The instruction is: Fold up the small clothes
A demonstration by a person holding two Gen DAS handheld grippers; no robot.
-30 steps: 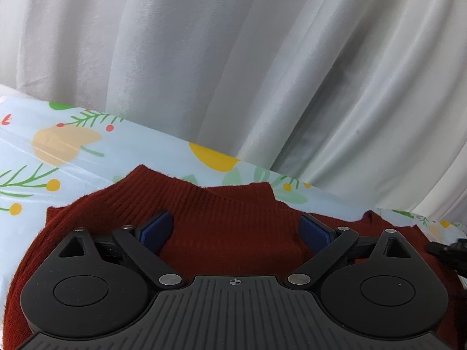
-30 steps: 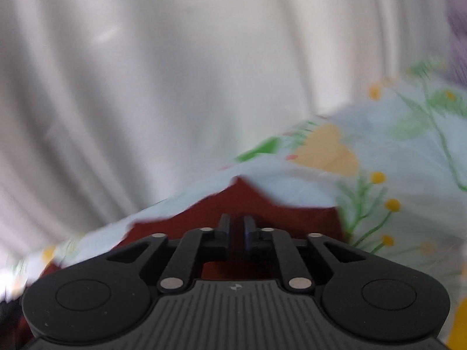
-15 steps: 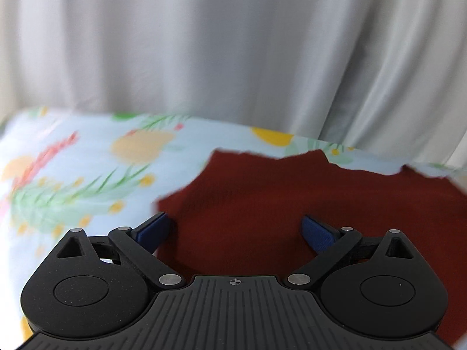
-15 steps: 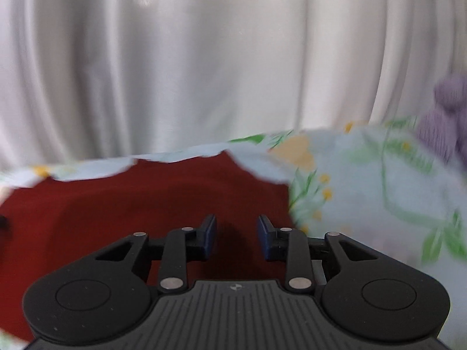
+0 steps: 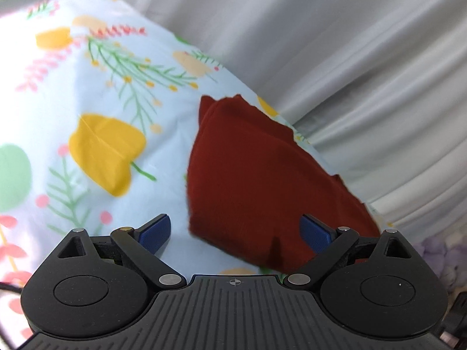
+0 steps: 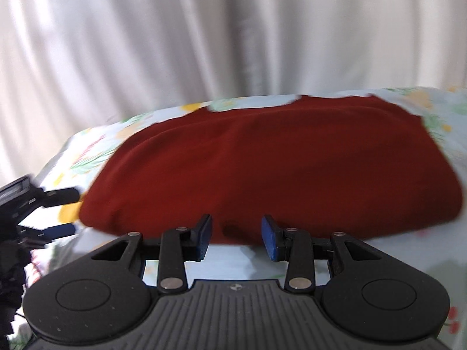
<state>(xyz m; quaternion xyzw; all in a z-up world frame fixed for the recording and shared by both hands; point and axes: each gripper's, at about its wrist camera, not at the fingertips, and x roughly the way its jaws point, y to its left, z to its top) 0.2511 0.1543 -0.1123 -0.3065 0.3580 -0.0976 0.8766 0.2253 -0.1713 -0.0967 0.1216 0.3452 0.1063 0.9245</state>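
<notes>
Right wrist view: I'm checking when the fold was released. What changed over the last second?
The right gripper, shut a second ago with red cloth around its tips, has opened its jaws and drawn back from the red sweater, which lies folded on the floral cloth. The left gripper swung away to the sweater's side. Its jaws stayed open, holding nothing.

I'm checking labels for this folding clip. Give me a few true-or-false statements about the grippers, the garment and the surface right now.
1. The dark red garment lies folded on the floral cloth. True.
2. The left gripper is clamped on the garment. False: its fingers stand wide apart, holding nothing.
3. The right gripper is open. True.
4. A wooden wall is behind the table. False: a pale curtain hangs there.
</notes>
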